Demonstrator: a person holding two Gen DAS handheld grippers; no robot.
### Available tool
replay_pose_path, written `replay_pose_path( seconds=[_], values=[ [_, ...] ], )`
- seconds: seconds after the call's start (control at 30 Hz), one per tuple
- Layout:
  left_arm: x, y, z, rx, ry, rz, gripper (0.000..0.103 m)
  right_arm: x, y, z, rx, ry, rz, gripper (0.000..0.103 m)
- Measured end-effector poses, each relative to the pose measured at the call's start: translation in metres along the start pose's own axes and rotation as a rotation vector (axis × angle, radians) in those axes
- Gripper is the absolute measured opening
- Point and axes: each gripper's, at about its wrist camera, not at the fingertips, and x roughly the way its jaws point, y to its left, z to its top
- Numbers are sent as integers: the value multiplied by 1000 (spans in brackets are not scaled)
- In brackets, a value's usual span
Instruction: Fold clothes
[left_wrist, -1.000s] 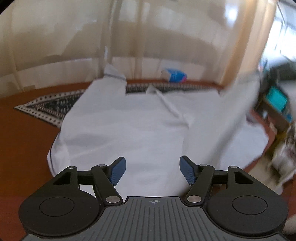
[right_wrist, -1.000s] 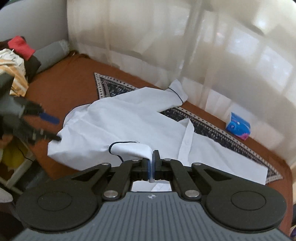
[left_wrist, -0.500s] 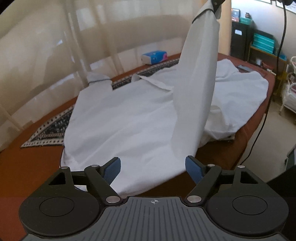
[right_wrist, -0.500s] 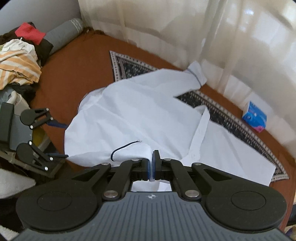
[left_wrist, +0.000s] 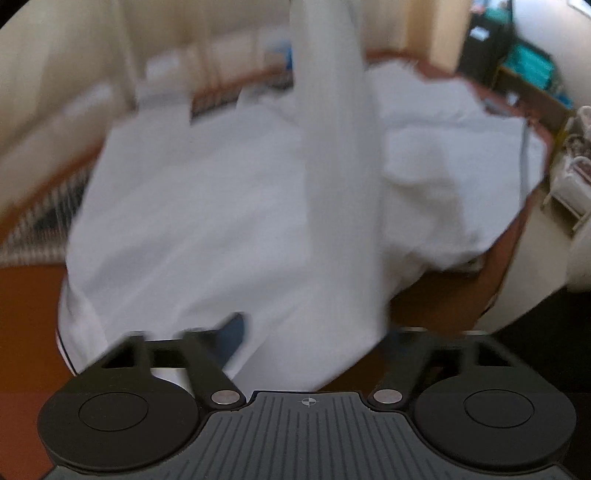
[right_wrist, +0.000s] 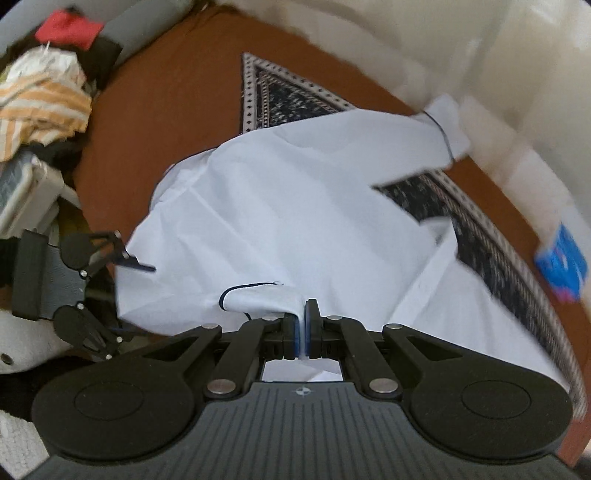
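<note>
So we've got the right gripper (right_wrist: 303, 328) clamped on the white cotton shirt's (right_wrist: 280, 221) dark-piped cuff (right_wrist: 258, 299); left gripper (right_wrist: 135, 295) closing around its hem.

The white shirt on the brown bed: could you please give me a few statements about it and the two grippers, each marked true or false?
1. The right gripper is shut on a sleeve cuff of the white shirt. True.
2. The shirt is already folded into a neat square. False: it lies spread out.
3. A blue packet lies near the curtain. True.
4. The left gripper is beyond the collar. False: it is closing at the hem, fabric between its jaws.
</note>
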Motion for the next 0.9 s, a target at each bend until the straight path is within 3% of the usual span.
replay_pose_path(
  seconds=[0.03,0.07,0.2,0.3,0.33,0.37,0.43,0.5,0.57,0.63,0.73,0.8,0.9],
  values=[
    [6,15,-5,-70,25,-34,15,13,-4,18,-35,19,-5,3],
    [10,31,-11,-147,47,-71,5,26,-9,35,-67,37,-9,4],
    [16,67,-35,-342,78,-142,4,97,-14,92,-168,80,36,4],
    [29,73,-43,-386,144,-169,4,153,-15,126,-231,118,78,5],
    [32,73,-44,-390,161,-173,5,172,-15,134,-247,135,93,5],
    [34,72,-45,-395,175,-176,14,191,-14,141,-261,151,109,8],
    [36,76,-47,-426,181,-188,16,222,-15,151,-282,164,130,10],
    [37,79,-48,-444,190,-203,18,238,-18,158,-289,147,127,20],
    [36,80,-49,-446,202,-213,28,250,-25,164,-281,125,122,25],
    [33,81,-49,-448,215,-220,35,250,-39,168,-237,90,134,25],
    [15,82,-55,-466,225,-201,60,224,-64,159,-137,-19,165,32],
    [-1,84,-57,-473,219,-182,60,201,-80,145,-60,-91,198,52],
    [-27,90,-47,-486,159,-161,61,180,-101,109,66,-144,278,56]
  ],
)
